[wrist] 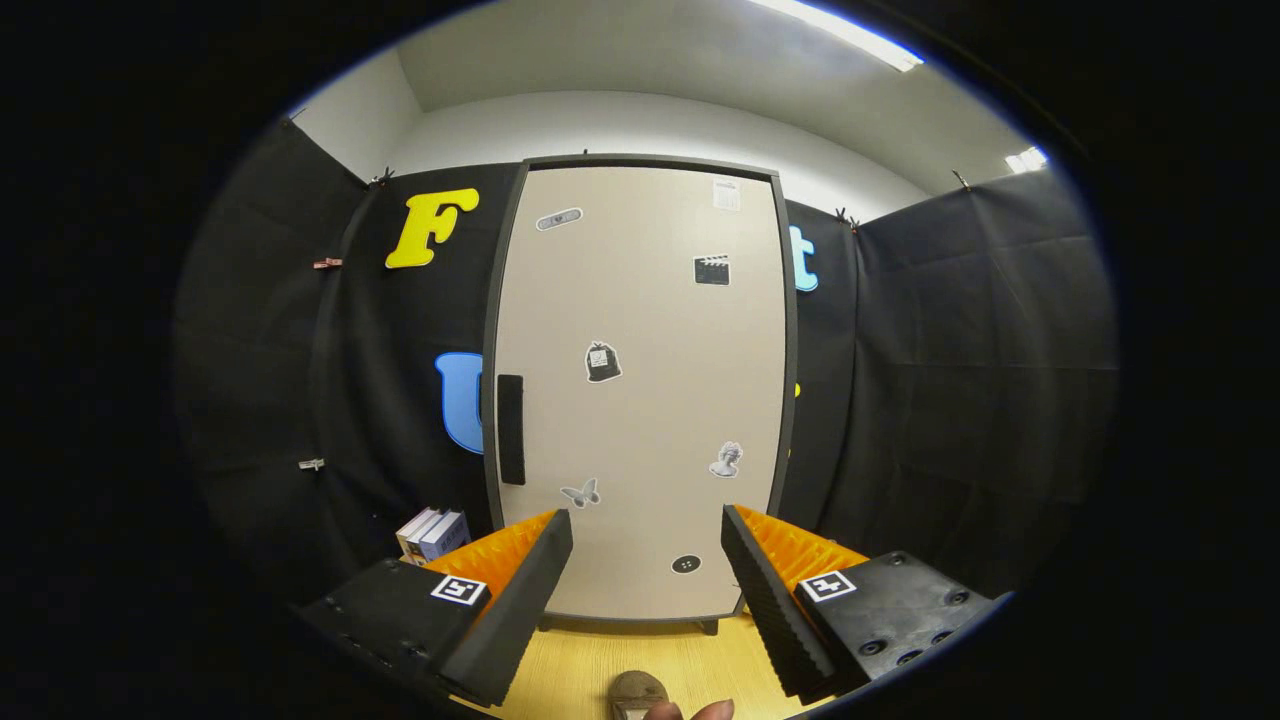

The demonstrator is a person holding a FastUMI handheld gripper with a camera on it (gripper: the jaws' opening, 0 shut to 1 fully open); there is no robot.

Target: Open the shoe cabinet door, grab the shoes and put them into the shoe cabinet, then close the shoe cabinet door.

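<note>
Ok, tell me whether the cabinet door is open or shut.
Shut: the cabinet door sits flush in its dark frame, handle untouched, beyond the open tool.

Non-task clutter I'm seeing:
Books [432, 533] standing on the wooden floor [690, 655] beside the black cloth wall [960, 380]; ceiling light [840, 32] glowing overhead.

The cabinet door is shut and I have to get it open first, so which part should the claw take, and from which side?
Take the black vertical handle at mid-height on the left edge of the cabinet door. It is a narrow upright bar, so the open claw should probably come straight on from the front, one finger on each side of the bar. The handle sits left, so the hinges are likely right.
</note>
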